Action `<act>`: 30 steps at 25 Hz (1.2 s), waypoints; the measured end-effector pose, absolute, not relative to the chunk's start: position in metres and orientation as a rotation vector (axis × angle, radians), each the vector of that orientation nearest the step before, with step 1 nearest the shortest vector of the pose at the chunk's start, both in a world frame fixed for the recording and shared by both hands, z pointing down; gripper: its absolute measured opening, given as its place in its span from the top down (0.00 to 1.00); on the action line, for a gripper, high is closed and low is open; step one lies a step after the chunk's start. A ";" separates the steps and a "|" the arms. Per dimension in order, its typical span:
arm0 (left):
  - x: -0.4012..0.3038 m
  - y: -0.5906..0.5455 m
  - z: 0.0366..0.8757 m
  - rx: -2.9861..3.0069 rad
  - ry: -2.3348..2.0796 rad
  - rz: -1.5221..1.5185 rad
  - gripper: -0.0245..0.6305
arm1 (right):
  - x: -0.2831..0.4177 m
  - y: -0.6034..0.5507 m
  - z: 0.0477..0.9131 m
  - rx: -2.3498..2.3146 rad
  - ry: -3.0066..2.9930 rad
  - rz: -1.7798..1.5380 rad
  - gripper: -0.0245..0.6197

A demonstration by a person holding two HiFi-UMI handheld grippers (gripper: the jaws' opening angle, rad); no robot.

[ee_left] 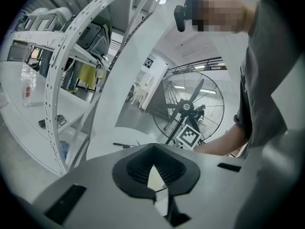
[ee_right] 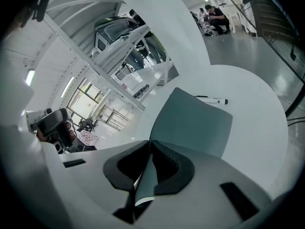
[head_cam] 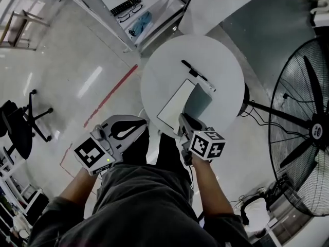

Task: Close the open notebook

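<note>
The notebook (head_cam: 175, 107) is laid open near the front edge of the round table (head_cam: 154, 71). Its grey-green cover (ee_right: 195, 123) — thin, matte and flexible — is pinched at its near edge between the ribbed pads of the right gripper (ee_right: 148, 147), presumably so that it can be swung over the white page. The left gripper (ee_left: 152, 149) is held beside the table, jaws together with nothing between them. A slim marker pen (ee_right: 212, 99) is seen beyond the notebook.

On the smooth round white table (head_cam: 221, 60), the open notebook's grey-green cover (ee_right: 195, 123) looks matt, its page (head_cam: 175, 106) paper.
</note>
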State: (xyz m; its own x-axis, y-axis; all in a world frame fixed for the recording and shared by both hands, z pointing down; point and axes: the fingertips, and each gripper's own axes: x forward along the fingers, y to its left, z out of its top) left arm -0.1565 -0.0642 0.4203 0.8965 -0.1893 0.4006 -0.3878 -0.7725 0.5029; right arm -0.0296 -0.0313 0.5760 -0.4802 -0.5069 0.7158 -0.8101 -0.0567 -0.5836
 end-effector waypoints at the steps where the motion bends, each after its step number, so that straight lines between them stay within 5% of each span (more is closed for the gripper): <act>1: -0.158 -0.066 0.421 2.457 -0.417 0.441 0.94 | -0.031 -0.033 0.578 1.410 -1.937 1.553 0.90; 30: -0.189 -0.077 0.443 2.385 -0.475 0.451 0.94 | -0.056 -0.055 0.637 1.327 -1.830 1.596 0.87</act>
